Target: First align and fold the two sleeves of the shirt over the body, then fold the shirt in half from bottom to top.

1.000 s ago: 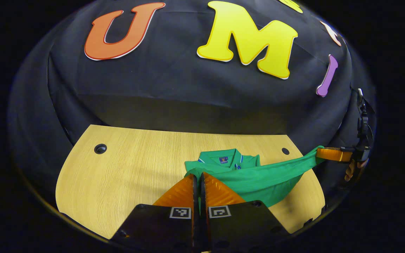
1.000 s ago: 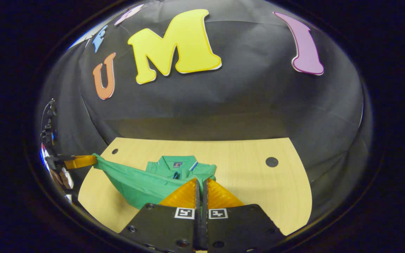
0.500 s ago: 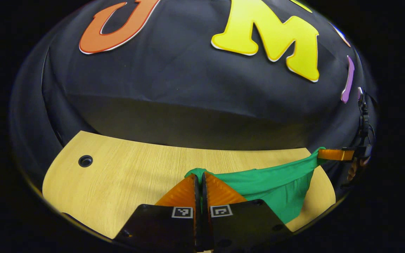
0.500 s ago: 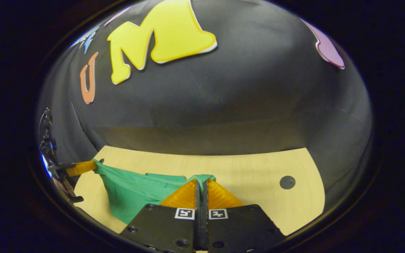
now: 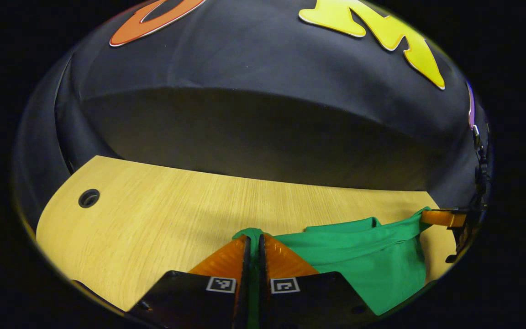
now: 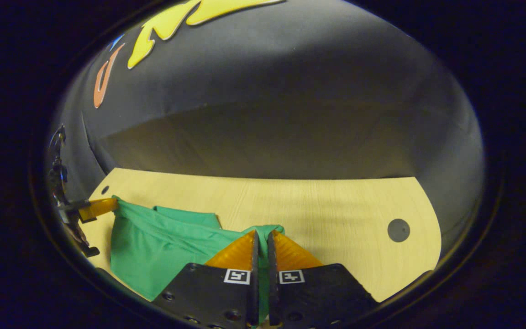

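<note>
Both grippers are pinched tight on 1 hem corner each of the green polo shirt (image 5: 363,256), left gripper (image 5: 254,242) and right gripper (image 6: 261,238), keeping the edge taut over the light wooden surface (image 5: 153,210), probably for an even bottom-to-top fold.

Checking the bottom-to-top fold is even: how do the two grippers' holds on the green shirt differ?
The left gripper pinches the shirt's left hem corner; the right gripper pinches the opposite corner. In each view, fabric stretches sideways toward the other gripper. Both are shut on cloth low over the wooden table.
</note>
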### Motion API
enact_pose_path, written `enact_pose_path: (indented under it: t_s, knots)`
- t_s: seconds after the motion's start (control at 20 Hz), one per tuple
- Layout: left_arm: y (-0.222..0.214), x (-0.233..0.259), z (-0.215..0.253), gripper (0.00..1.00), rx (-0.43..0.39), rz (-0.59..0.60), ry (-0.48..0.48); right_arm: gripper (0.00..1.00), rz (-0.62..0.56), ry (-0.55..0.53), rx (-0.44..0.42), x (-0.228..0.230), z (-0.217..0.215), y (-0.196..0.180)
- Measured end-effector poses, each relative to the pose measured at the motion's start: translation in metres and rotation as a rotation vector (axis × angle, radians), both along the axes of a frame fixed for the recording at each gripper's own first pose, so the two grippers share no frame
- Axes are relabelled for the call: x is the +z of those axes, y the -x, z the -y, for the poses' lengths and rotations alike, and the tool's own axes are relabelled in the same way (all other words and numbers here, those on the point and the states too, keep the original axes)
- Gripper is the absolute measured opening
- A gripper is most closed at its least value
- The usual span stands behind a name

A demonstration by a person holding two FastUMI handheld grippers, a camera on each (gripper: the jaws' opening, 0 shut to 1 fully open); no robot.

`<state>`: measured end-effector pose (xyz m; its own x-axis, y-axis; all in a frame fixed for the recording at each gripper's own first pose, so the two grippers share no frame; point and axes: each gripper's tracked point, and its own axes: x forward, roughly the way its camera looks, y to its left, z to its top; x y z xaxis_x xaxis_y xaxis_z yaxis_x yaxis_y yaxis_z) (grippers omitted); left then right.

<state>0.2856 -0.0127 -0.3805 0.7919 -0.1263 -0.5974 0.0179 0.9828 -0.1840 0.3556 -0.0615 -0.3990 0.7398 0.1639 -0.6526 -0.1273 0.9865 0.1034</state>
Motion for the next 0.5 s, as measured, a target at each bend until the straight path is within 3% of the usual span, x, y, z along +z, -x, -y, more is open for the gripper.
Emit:
enact_pose_path:
  t_s: [0.05, 0.15, 0.2, 0.35, 0.5]
  knots:
    - [0.001, -0.002, 0.002, 0.21, -0.001, -0.008, -0.002, 0.10, 0.000, 0.003, -0.004, -0.006, 0.000, 0.003]
    - [0.012, -0.006, 0.005, 0.74, -0.002, -0.052, -0.036, 0.24, -0.010, 0.001, -0.010, -0.008, -0.001, 0.018]
    - [0.017, 0.001, 0.001, 1.00, 0.003, -0.051, -0.067, 0.43, -0.014, -0.004, -0.012, -0.006, -0.001, 0.027]
    - [0.026, 0.031, 0.003, 1.00, 0.029, -0.007, -0.034, 0.99, 0.044, 0.018, -0.048, 0.024, 0.005, 0.041]
    - [0.035, 0.088, -0.007, 1.00, 0.079, 0.083, -0.055, 0.97, 0.148, 0.036, -0.064, 0.084, 0.004, 0.057]
